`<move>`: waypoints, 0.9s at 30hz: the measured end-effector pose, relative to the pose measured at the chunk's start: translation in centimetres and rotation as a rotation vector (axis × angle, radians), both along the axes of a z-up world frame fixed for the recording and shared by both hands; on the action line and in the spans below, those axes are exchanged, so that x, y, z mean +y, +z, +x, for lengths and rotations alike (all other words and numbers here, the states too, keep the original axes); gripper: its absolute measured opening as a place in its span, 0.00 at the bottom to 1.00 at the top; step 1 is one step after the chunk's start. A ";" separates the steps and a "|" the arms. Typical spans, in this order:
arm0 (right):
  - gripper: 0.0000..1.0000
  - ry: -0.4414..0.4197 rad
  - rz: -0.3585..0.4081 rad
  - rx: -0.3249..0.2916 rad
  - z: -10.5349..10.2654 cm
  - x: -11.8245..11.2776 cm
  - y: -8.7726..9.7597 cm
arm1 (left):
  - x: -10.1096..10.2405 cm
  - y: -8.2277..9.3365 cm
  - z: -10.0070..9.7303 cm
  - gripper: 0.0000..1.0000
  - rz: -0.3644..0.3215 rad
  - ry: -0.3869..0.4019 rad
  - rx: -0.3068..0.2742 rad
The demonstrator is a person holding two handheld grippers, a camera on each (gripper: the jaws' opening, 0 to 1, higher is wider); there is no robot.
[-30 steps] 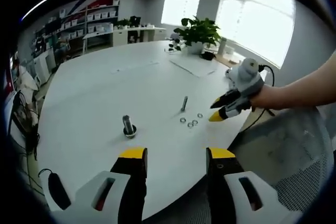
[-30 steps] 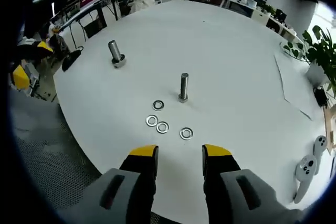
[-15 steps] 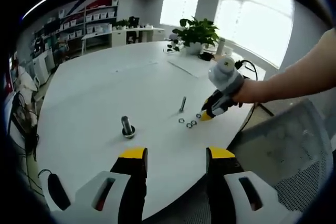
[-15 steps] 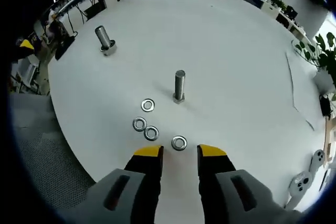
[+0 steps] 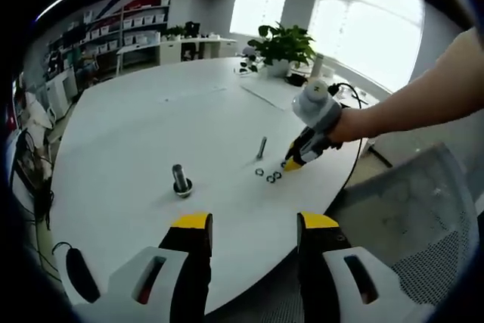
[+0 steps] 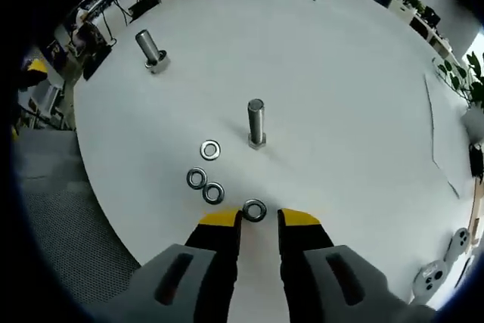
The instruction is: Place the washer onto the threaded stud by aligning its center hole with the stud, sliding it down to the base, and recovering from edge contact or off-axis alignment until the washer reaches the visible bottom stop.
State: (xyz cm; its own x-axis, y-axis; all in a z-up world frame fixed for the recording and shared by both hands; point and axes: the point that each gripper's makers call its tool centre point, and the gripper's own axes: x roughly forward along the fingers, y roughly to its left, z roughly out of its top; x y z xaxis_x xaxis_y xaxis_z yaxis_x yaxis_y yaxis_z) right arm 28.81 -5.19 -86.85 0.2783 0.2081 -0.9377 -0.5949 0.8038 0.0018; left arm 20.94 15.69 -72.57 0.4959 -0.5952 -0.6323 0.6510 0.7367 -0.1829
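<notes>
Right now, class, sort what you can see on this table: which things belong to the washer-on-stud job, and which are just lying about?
Belongs to the job:
- nearest washer, just ahead of the right gripper
- three other washers
- upright stud

Lying about:
- second stud farther off
- potted plant
- paper sheet
- white controllers at the table's edge

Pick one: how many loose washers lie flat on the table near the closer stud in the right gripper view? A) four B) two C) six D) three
A: four washers lie flat on the white table beside the upright stud, the nearest one just ahead of the right gripper, none on the stud yet.
</notes>
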 end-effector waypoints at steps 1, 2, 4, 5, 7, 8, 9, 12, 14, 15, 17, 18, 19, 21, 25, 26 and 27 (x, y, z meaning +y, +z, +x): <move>0.21 0.051 -0.011 0.001 0.0 0.1 0.0 | 0.0 -0.1 0.0 0.43 -0.002 0.002 0.006; 0.21 0.068 -0.017 0.008 0.0 0.2 -0.1 | 0.0 -0.1 -0.1 0.43 -0.001 0.001 0.010; 0.20 0.065 -0.041 0.042 -0.1 0.5 0.0 | -0.1 -0.1 -0.1 0.43 0.002 -0.003 0.009; 0.19 0.086 -0.060 0.058 -0.1 0.4 -0.1 | -0.1 -0.1 -0.1 0.43 0.001 -0.005 0.007; 0.16 0.157 -0.097 0.078 -0.3 0.9 0.0 | -0.2 -0.2 -0.2 0.43 0.003 -0.011 0.009; 0.16 0.186 -0.114 0.087 -0.4 1.0 0.0 | -0.2 -0.2 -0.3 0.43 0.005 -0.013 0.011; 0.16 0.197 -0.125 0.096 -0.4 0.9 0.0 | -0.2 -0.4 -0.3 0.43 0.011 -0.015 0.015; 0.15 0.187 -0.133 0.129 -0.1 0.8 -0.1 | -0.2 -0.4 -0.3 0.43 0.012 -0.014 0.015; 0.14 0.204 -0.141 0.153 -0.1 0.8 -0.1 | -0.1 -0.4 -0.3 0.43 0.015 -0.013 0.015; 0.14 0.208 -0.152 0.172 0.0 0.7 -0.2 | -0.1 -0.5 -0.3 0.43 0.019 -0.012 0.017; 0.14 0.214 -0.163 0.194 0.0 0.8 -0.2 | -0.1 -0.6 -0.3 0.42 0.023 -0.013 0.016; 0.14 0.222 -0.169 0.201 0.0 0.8 -0.2 | 0.0 -0.5 -0.3 0.42 0.025 -0.013 0.016; 0.14 0.226 -0.177 0.205 0.0 0.8 -0.2 | 0.0 -0.5 -0.3 0.42 0.025 -0.013 0.015; 0.14 0.201 -0.184 0.204 -0.1 0.7 -0.1 | 0.0 -0.5 -0.3 0.42 0.027 -0.013 0.015; 0.14 0.149 -0.160 0.137 -0.2 0.8 -0.1 | 0.0 -0.6 -0.3 0.42 0.027 -0.014 0.018; 0.14 0.150 -0.145 0.115 -0.2 0.8 0.0 | -0.1 -0.6 -0.4 0.42 0.027 -0.017 0.020; 0.14 0.149 -0.121 0.082 -0.2 0.8 0.0 | -0.1 -0.6 -0.4 0.42 0.026 -0.021 0.023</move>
State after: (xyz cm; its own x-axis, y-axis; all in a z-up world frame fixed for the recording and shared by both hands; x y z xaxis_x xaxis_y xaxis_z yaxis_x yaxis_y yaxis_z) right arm 28.61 -4.37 -86.86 0.1744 0.1255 -0.9766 -0.7093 0.7040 -0.0362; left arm 20.50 15.57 -73.21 0.4690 -0.5885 -0.6586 0.6620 0.7278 -0.1790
